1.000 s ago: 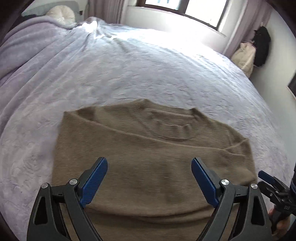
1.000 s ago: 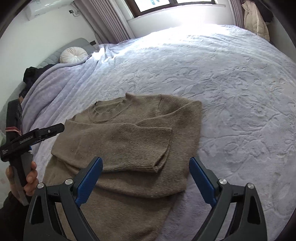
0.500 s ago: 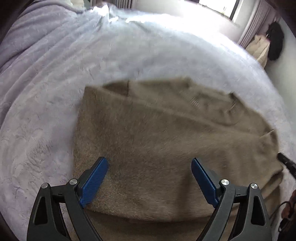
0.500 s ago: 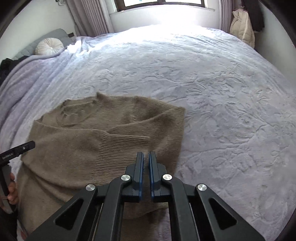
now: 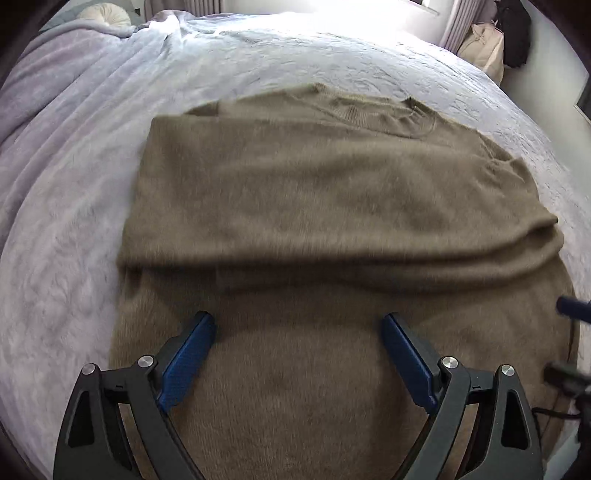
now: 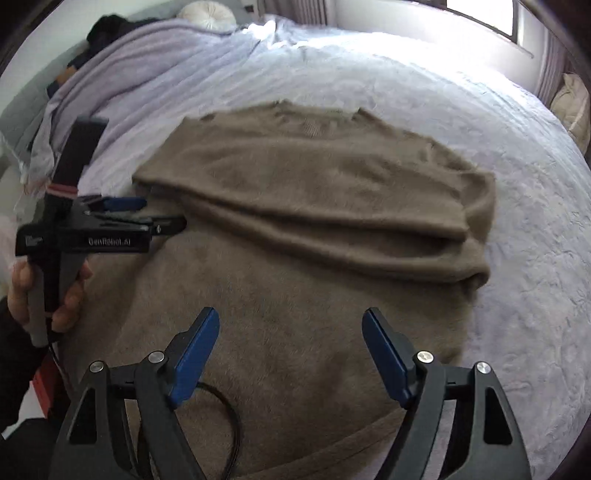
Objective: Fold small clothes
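A brown knit sweater [image 5: 317,192] lies flat on the bed, collar at the far end, both sleeves folded across the chest. It also shows in the right wrist view [image 6: 317,206]. My left gripper [image 5: 297,325] is open and empty, hovering over the sweater's lower body. My right gripper [image 6: 290,321] is open and empty too, over the lower body near the hem. The left gripper also shows from the side in the right wrist view [image 6: 147,216], at the sweater's left edge. The right gripper's tip shows at the right edge of the left wrist view [image 5: 572,306].
A lavender quilted bedspread [image 5: 74,206] covers the bed all around the sweater. A round white cushion [image 6: 207,13] and a bunched blanket [image 6: 122,77] lie at the headboard. A beige bag [image 5: 484,40] hangs by the window. A black cable [image 6: 229,424] trails below my right gripper.
My right gripper, shut half a second ago, has opened and drawn back toward the hem. Both grippers sit lower and closer over the sweater's body. The folded sleeve lies released.
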Motion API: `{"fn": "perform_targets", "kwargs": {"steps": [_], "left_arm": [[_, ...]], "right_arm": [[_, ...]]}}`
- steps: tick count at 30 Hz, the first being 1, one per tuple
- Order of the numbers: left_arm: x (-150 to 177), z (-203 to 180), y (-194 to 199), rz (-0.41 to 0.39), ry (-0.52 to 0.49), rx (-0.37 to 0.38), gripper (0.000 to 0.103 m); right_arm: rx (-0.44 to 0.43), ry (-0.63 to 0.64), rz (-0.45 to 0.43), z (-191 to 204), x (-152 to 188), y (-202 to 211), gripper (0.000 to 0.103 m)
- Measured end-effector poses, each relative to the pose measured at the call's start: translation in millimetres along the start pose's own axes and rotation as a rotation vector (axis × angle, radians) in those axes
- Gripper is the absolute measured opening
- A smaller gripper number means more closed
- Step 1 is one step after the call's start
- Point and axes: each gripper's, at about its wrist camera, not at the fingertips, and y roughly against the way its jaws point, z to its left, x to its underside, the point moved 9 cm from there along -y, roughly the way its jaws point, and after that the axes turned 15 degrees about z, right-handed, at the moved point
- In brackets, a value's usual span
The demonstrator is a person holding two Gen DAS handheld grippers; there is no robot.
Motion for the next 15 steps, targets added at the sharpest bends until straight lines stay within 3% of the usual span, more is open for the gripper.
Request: {"fn": "perform_targets", "kwargs": {"steps": [2,4,5,10,13,15], "left_arm": [[15.9,3.5,7.4,-0.011,-0.007,0.003,0.093],[35.0,5.6,11.4,0.000,-0.029,-0.003,0.095],[48.0,8.1,13.0,0.004,-0.044,-0.019,0.103],[97.0,15.4,29.6,0.012,-0.089,-0.075,0.103],[124.0,20.0,49.4,-0.003,-0.115,-0.096,0.103],[140.7,23.8,65.2,-0.030,-0.149,-0.153,0.103]], "right_arm": [[0.010,0.001,0.066,-0.8,24.0,-14.6,0.082],[0.025,0.025,0.060,-4.3,51.2,-9.8,0.082],[0.052,0.043,0.067,-8.3,71.0,-5.3,0.082],[0.164,0.008,0.136,-33.4,149.4,29.0,0.083],[0.332,0.047,0.127,-44.9,201.2,73.4,0.083],[0.464,0.099,0.149,-50.1,230.8,102.0,0.083]]}}
